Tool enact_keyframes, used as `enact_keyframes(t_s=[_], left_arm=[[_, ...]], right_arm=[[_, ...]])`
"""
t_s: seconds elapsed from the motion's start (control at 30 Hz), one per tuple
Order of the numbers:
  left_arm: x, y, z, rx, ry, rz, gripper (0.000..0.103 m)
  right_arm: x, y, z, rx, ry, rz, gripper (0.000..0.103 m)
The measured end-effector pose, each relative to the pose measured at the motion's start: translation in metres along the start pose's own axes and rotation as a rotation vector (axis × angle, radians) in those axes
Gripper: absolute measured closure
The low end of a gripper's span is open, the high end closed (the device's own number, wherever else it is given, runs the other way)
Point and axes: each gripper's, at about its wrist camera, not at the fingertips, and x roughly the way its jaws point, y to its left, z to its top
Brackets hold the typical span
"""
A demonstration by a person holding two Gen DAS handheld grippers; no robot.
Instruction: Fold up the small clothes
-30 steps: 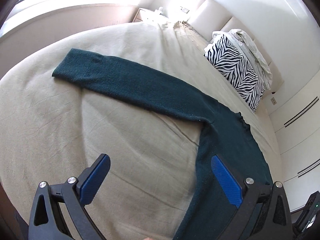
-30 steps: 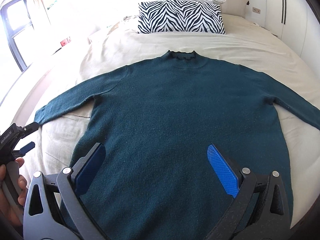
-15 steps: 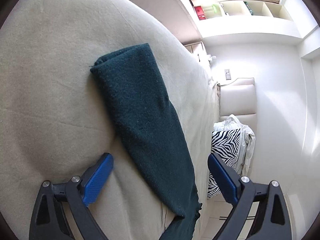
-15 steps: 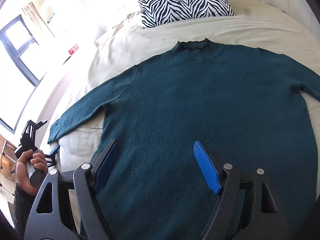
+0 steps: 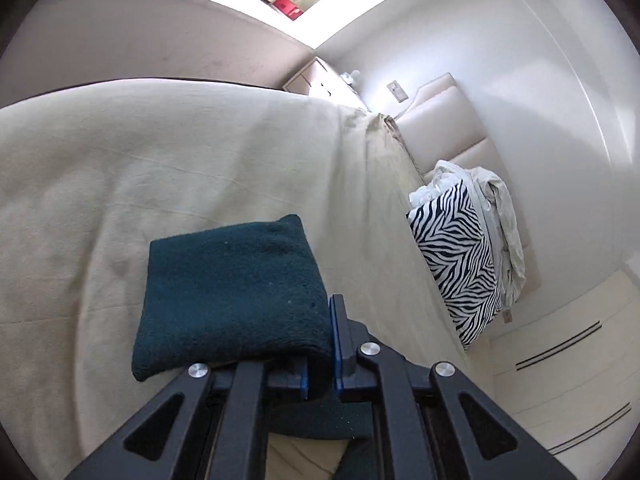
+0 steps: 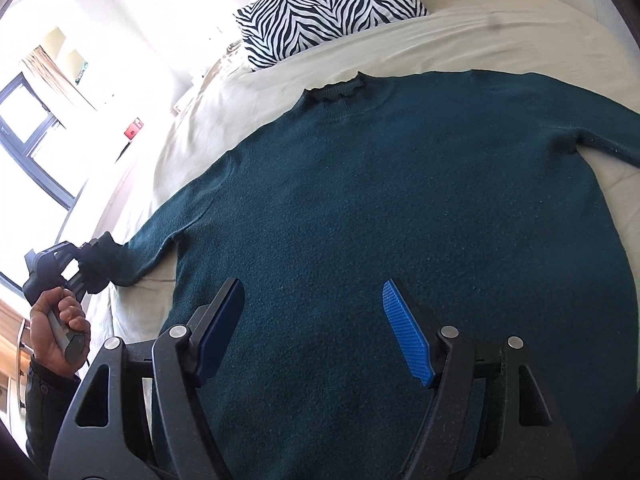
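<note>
A dark green sweater (image 6: 400, 200) lies flat on the beige bed cover (image 6: 500, 40), collar (image 6: 336, 90) toward the pillow. My left gripper (image 5: 320, 344) is shut on the end of the sweater's left sleeve (image 5: 232, 292), and the cuff sticks out past the fingers. In the right wrist view that gripper (image 6: 60, 264) is at the far left, held by a hand (image 6: 56, 320), with the sleeve (image 6: 132, 256) bunched in it. My right gripper (image 6: 312, 286) hovers over the sweater's lower body. Its jaws are closing, with cloth beneath them but nothing pinched.
A zebra-striped pillow (image 6: 328, 4) leans at the head of the bed, with crumpled pale bedding (image 5: 500, 208) behind it. A padded headboard (image 5: 448, 120) and a nightstand (image 5: 316, 76) stand beyond. A window (image 6: 32, 128) is on the left.
My left gripper went from open above the sleeve to shut on its cuff end. My right gripper's jaws narrowed and it moved lower over the sweater's body, rolling slightly.
</note>
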Motion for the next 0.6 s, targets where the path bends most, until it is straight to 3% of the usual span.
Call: enact_keyframes(t_s=[0.07,0.17,0.27,0.33,0.4,0.43,0.6], left_arm=[[0.013,-0.068,-0.034,0.259,0.039,0.004,0.095],[0.038,-0.155,-0.116,0.699,0.100,0.066,0.095],[0.059,-0.181,-0.203,0.990,0.152,0.124,0.089],[0.068,-0.174,-0.238,1.051,0.208,0.146,0.086],[0.073,-0.166,-0.252,1.071,0.229,0.171,0.072],[0.073,-0.162,-0.254,1.070,0.233,0.177,0.064],[0.064,-0.154,-0.246,1.030,0.223,0.158,0.049]], right_arm=[[-0.004,-0.015,0.003,0.032,-0.011,0.002,0.032],[-0.008,-0.037,0.012,0.082,-0.025,0.009,0.032],[-0.007,-0.058,0.023,0.122,-0.021,0.029,0.032],[-0.002,-0.072,0.031,0.154,0.001,0.069,0.032],[0.005,-0.078,0.040,0.171,0.027,0.105,0.032],[0.012,-0.079,0.045,0.174,0.043,0.123,0.032],[0.066,-0.051,0.065,0.201,0.145,0.260,0.032]])
